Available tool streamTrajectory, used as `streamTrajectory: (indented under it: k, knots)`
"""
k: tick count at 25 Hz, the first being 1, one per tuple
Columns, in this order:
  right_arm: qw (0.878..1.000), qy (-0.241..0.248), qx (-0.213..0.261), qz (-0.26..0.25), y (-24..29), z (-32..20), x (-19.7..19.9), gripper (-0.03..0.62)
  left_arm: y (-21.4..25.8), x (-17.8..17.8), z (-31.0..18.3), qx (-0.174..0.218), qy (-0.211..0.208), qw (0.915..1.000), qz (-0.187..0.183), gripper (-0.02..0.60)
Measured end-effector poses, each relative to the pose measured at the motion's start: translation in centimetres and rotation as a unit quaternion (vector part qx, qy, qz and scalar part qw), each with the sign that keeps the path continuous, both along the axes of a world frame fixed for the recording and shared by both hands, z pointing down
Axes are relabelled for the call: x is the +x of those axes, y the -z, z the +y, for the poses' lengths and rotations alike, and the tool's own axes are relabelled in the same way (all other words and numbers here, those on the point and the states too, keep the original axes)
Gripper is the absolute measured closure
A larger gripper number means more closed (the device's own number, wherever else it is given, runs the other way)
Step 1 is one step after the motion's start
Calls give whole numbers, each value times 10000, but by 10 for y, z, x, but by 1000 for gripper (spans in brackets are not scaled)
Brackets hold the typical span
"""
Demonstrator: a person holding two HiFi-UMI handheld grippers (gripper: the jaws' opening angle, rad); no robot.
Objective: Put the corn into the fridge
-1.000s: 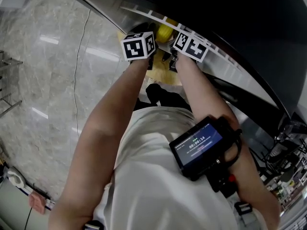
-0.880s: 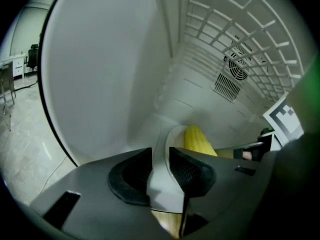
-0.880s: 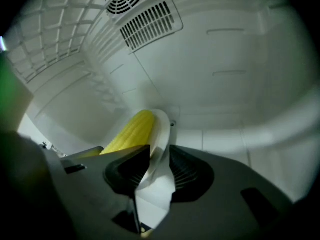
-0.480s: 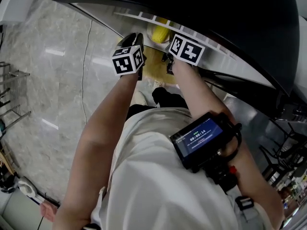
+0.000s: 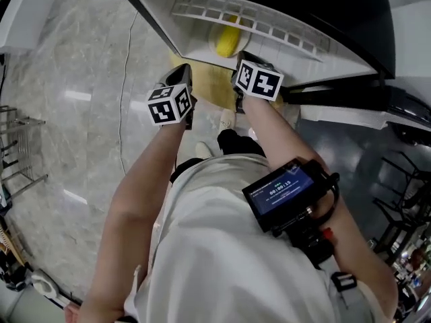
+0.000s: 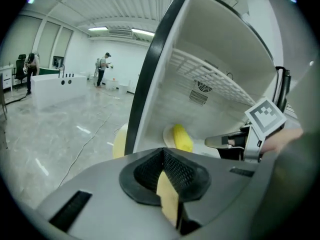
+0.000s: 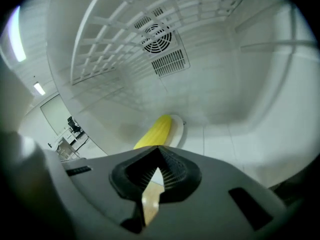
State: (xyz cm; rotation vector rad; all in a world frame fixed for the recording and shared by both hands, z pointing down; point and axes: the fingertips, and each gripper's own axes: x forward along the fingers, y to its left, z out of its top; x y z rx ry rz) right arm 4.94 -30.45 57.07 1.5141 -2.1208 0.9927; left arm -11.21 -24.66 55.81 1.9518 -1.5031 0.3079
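Observation:
The yellow corn [image 5: 227, 39] lies on a small white plate [image 6: 168, 134] on the floor of the open fridge [image 5: 168, 19], under a white wire shelf [image 5: 256, 20]. In the left gripper view the corn [image 6: 182, 137] is ahead and right of my left gripper [image 6: 162, 156], whose jaws are shut and hold nothing. My right gripper [image 7: 159, 154] points into the fridge with the corn [image 7: 156, 131] just beyond its shut, empty jaws. In the head view both grippers hover at the fridge mouth, left gripper [image 5: 182, 86] and right gripper [image 5: 246, 69].
A yellow round thing [image 6: 119, 141] sits on the grey marble floor [image 5: 67, 113] beside the fridge's black edge [image 6: 150, 84]. A fan vent [image 7: 157, 36] is in the fridge's back wall. People [image 6: 102, 66] stand far off by a white counter [image 6: 60, 91].
The head view has tilted, so more of the white fridge interior shows. Both grippers have drawn slightly back from the opening; the corn stays on its plate.

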Motion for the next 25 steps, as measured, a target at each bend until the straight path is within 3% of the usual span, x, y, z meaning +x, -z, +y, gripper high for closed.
streamTrajectory:
  k: [10, 25]
  knots:
    - [9931, 1010, 439, -400, 43, 82, -35, 586, 38, -12, 91, 388, -254, 9969, 641, 574]
    - [9703, 1866, 1152, -1020, 97, 185, -40, 586, 89, 11, 184, 995, -770, 9869, 1014, 573]
